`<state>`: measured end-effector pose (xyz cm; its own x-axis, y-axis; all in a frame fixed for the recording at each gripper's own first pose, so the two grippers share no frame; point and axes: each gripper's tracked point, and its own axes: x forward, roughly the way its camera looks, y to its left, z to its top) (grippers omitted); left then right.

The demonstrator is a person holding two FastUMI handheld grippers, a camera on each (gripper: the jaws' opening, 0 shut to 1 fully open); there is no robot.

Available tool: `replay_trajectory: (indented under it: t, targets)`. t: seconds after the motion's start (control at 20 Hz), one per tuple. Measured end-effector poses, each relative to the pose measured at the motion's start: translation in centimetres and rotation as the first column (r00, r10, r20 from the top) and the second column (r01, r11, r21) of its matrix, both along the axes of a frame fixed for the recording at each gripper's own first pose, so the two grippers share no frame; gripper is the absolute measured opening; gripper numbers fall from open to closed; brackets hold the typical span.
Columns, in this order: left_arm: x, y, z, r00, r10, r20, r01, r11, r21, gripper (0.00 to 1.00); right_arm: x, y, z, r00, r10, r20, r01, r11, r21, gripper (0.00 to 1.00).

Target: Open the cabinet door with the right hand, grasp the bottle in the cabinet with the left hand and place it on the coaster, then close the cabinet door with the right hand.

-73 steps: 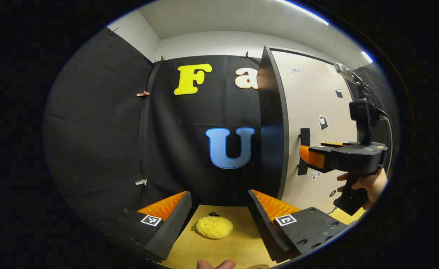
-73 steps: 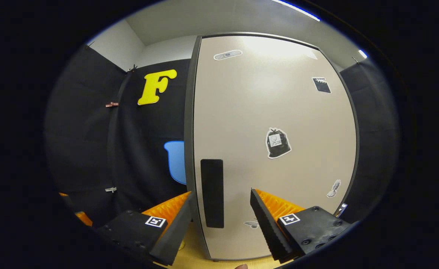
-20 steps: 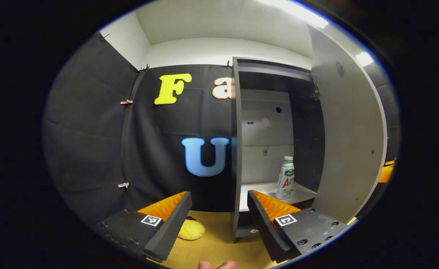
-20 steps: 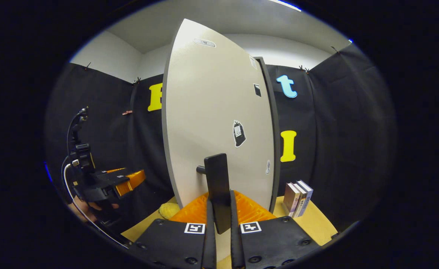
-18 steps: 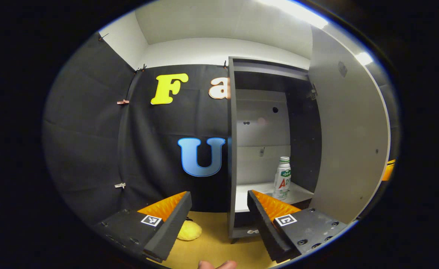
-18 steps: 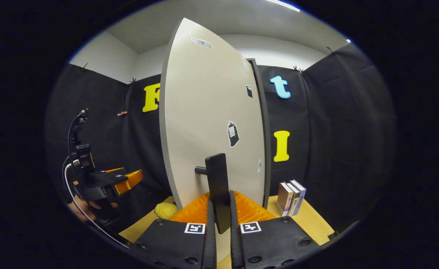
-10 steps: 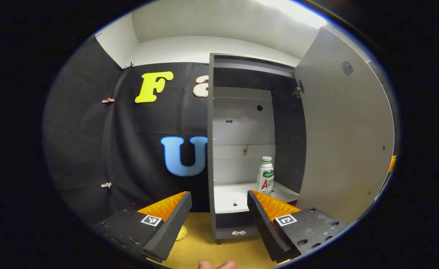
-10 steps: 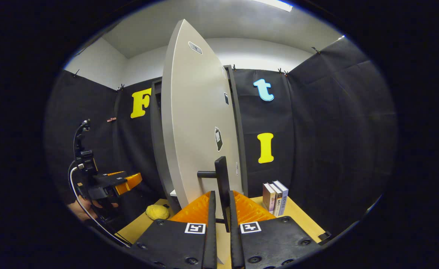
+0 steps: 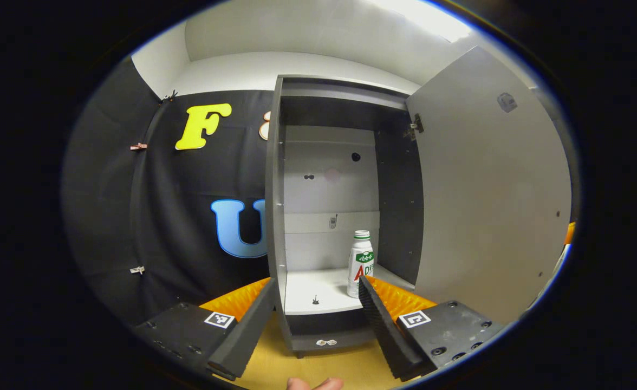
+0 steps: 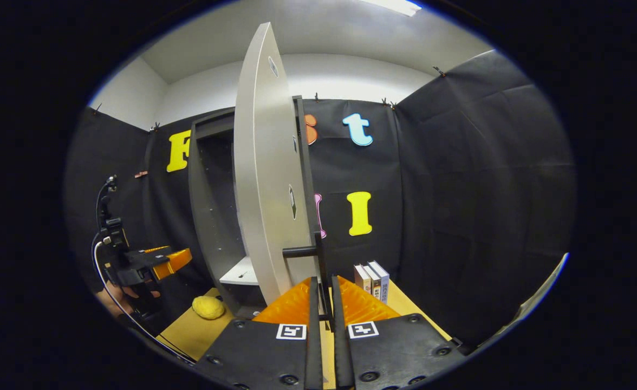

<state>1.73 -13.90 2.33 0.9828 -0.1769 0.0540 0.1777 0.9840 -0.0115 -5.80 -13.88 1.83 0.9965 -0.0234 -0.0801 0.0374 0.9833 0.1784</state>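
A grey cabinet (image 9: 273, 216) stands open on the wooden table, its pale door (image 9: 486, 206) swung out to the right. On the white shelf (image 9: 310, 290) inside stands an upright white bottle (image 9: 361, 264) with a green cap and label. My left gripper (image 9: 316, 314) is open, a little in front of the shelf, with the bottle just beyond its right finger. In the right gripper view, my right gripper (image 10: 322, 303) is shut on the door's dark handle (image 10: 318, 271), and the door (image 10: 264, 184) is seen nearly edge-on. The left gripper (image 10: 156, 262), held by a hand, shows at the left there.
A yellow plush toy (image 10: 209, 307) lies on the table (image 10: 188, 336) left of the cabinet's foot. A few books (image 10: 371, 283) stand upright at the back right, beside the cabinet. A fingertip (image 9: 314, 384) shows at the bottom edge of the left gripper view.
The right gripper closed on the handle and has swung the door wide, further in the last second. The left gripper's view has turned toward the cabinet, bringing the bottle between its fingers' line.
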Motion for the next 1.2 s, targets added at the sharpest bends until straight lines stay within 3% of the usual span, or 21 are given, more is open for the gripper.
replay_trajectory:
  t: [0.4,0.6,0.7,0.8,0.85,0.9,0.95,1.0,1.05,1.2]
  targets:
    - [1.5,-2.6,0.3,0.999,-0.04,-0.012,0.039,0.999,-0.007,0.94,0.4,-0.7,0.4,1.0,-0.012,0.018,0.012,1.0,-0.022,0.13]
    - [2.6,-4.0,-0.1,0.997,-0.073,-0.028,0.073,0.997,-0.011,0.94,-1.5,-0.6,1.4,0.999,-0.037,0.017,0.038,0.999,-0.037,0.13]
    - [3.4,-4.9,-0.3,0.995,-0.09,-0.032,0.089,0.996,-0.01,0.96,-2.7,-0.5,1.8,0.999,-0.053,0.011,0.053,0.997,-0.049,0.23]
    - [4.3,-5.5,-0.2,0.994,-0.104,-0.029,0.104,0.995,-0.008,0.94,-3.9,0.4,2.6,0.999,-0.052,0.015,0.053,0.998,-0.034,0.43]
    - [4.9,-5.9,-0.2,0.994,-0.109,-0.025,0.109,0.994,-0.007,0.94,-4.4,1.0,3.1,0.998,-0.051,0.024,0.052,0.999,-0.01,0.56]
    - [5.4,-6.2,-0.1,0.993,-0.113,-0.023,0.113,0.994,-0.006,0.92,-4.7,1.8,3.5,0.999,-0.042,0.033,0.042,0.999,0.007,0.82]
    - [6.0,-6.5,-0.3,0.993,-0.118,-0.022,0.118,0.993,-0.004,0.94,-4.9,2.5,3.8,0.999,-0.033,0.039,0.032,0.999,0.018,0.8]
    - [6.6,-6.9,-0.4,0.992,-0.122,-0.022,0.122,0.992,-0.002,0.92,-5.0,3.6,3.7,0.999,-0.014,0.039,0.013,1.0,0.027,0.85]
    - [7.5,-7.3,-0.4,0.992,-0.126,-0.022,0.126,0.992,0.003,0.92,-5.0,4.5,3.6,0.999,0.001,0.037,-0.002,1.0,0.03,0.99]
    - [9.5,-8.9,-0.8,0.988,-0.152,-0.017,0.152,0.988,0.007,0.94,-4.8,7.2,2.8,0.998,0.06,0.021,-0.061,0.998,0.026,0.98]
